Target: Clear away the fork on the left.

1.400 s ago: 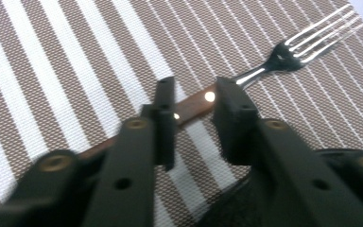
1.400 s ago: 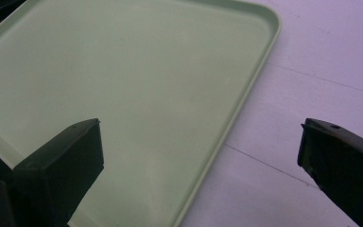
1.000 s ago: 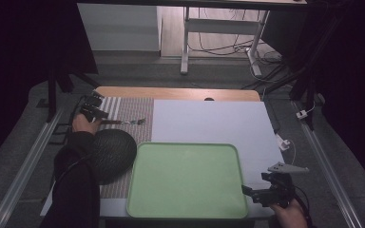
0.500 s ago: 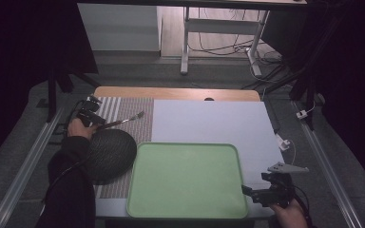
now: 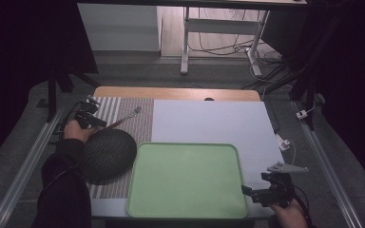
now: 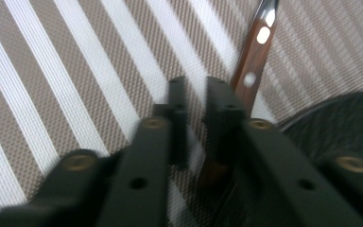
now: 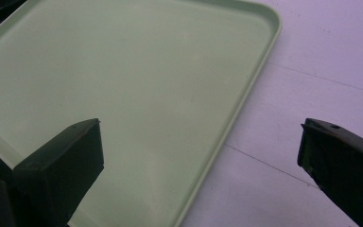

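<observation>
A fork (image 5: 126, 117) with a brown wooden handle (image 6: 253, 61) lies slanted over the striped mat (image 5: 123, 109), tines pointing to the far right. My left gripper (image 5: 95, 122) holds its handle end. In the left gripper view the jaws (image 6: 196, 90) stand almost together, and the handle runs out past the right one. An empty green tray (image 5: 187, 180) sits at the table's front. At the tray's near right corner (image 7: 123, 71) my right gripper (image 5: 248, 192) hovers open (image 7: 198, 137), with nothing between its fingers.
A dark round woven dish (image 5: 107, 154) rests on the striped mat, between the tray and my left hand, and shows at the right edge of the left gripper view (image 6: 340, 123). A pale sheet (image 5: 209, 121) covers the table's middle and right. Metal rails run along both sides.
The fork has swung from lying level to slanted, its tines moving toward the far side. My left gripper shifted slightly left and nearer. The right gripper has not moved.
</observation>
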The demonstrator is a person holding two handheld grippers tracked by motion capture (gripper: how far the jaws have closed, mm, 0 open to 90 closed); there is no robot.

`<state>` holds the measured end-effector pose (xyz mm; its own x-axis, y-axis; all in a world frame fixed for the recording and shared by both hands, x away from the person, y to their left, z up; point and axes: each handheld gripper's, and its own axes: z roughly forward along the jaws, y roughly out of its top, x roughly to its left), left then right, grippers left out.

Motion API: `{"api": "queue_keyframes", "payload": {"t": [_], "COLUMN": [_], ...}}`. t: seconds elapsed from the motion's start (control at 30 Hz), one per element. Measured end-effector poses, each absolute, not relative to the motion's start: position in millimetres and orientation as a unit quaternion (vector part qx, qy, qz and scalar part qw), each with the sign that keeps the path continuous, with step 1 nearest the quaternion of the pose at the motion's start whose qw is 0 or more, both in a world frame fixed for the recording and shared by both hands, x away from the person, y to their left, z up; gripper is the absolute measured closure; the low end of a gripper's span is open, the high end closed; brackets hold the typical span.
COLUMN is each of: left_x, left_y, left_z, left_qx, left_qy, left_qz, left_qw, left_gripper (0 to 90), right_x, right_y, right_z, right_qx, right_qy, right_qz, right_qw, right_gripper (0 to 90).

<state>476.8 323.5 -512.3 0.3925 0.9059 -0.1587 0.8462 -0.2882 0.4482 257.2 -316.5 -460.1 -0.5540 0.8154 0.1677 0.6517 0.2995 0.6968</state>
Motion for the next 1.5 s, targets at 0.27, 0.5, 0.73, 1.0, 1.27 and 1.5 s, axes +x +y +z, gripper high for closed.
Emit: {"api": "queue_keyframes", "payload": {"t": [0.27,0.5,0.73,1.0,1.27,1.5], "left_x": [487.5,499.2,506.8,507.4,504.6,503.6], "left_y": [310.2,291.3,281.9,278.3,279.5,278.5], "left_z": [-506.7,-518.1,-529.7,-524.4,-518.7,-517.7], "left_qx": [0.794,0.806,0.815,0.829,0.845,0.855], "left_qy": [0.545,0.541,0.541,0.521,0.49,0.473], "left_qz": [0.08,0.075,0.068,0.083,0.075,0.073], "left_qw": [0.256,0.229,0.199,0.188,0.2,0.2], "left_gripper": [32.0,5.6,0.0,18.5,56.0,76.6], "right_x": [257.2,257.2,257.3,257.5,257.7,257.7], "right_y": [-316.5,-316.7,-317.1,-317.1,-317.2,-317.3], "right_z": [-460.2,-460.1,-460.1,-460.3,-460.3,-460.3], "right_qx": [0.459,0.459,0.459,0.459,0.46,0.461], "right_qy": [0.799,0.799,0.798,0.798,0.798,0.798], "right_qz": [0.374,0.373,0.374,0.375,0.375,0.375], "right_qw": [0.109,0.109,0.109,0.107,0.106,0.106], "right_gripper": [1.2,1.2,1.2,1.2,1.2,1.2]}}
